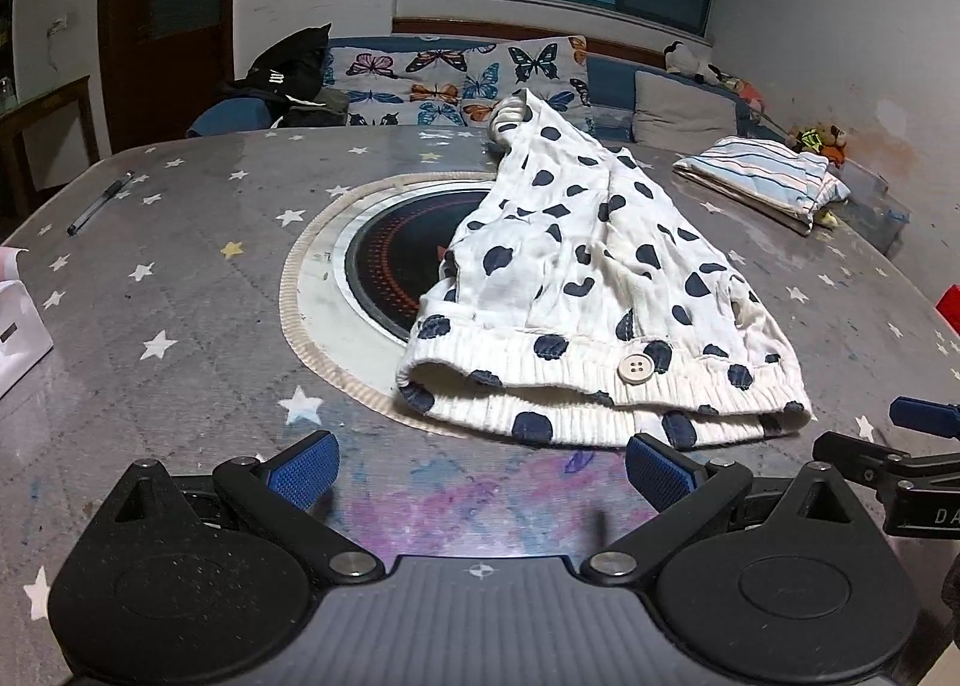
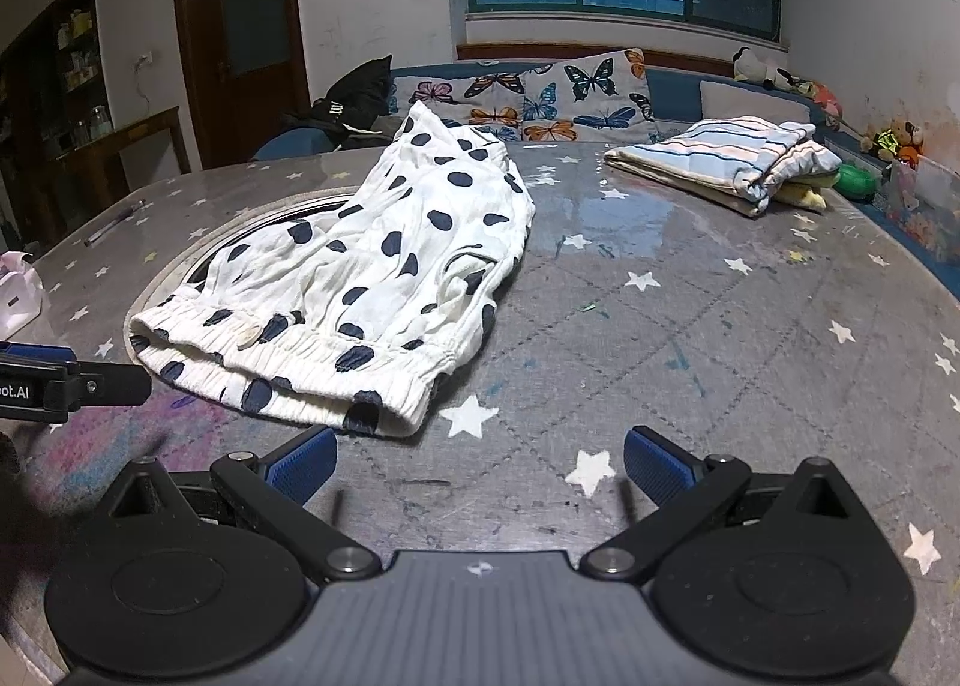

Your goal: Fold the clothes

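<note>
Left wrist view: the left hand-held gripper (image 1: pixel 480 467) hovers low over the grey star-printed counter (image 1: pixel 180 278), its blue-padded fingers (image 1: pixel 303 470) spread wide with nothing between them. Just ahead lies the white cotton garment with dark blue spots (image 1: pixel 594 278), its ribbed waistband (image 1: pixel 594 386) with one white button (image 1: pixel 637 368) turned toward the camera and its far end drawn up into a peak. It partly covers a round black hob plate set in a pale ring (image 1: pixel 384 272). Farther right, well apart, rests a folded pastel-striped cloth (image 1: pixel 762 179). A dark pen (image 1: pixel 99 203) lies near the left edge. The right hand-held gripper (image 1: pixel 918 416) shows in part at the right border.

Right wrist view: the right hand-held gripper (image 2: pixel 477 464) also has its fingers (image 2: pixel 657 467) held wide apart, gripping nothing, above bare counter (image 2: pixel 690 338). The spotted garment (image 2: pixel 366 278) sits ahead and to the left, its waistband corner (image 2: pixel 384 410) near the left finger but not touching it. The striped cloth (image 2: pixel 726 158) lies at the far right. The left hand-held gripper (image 2: pixel 60 380) enters from the left edge, beside the waistband.
</note>
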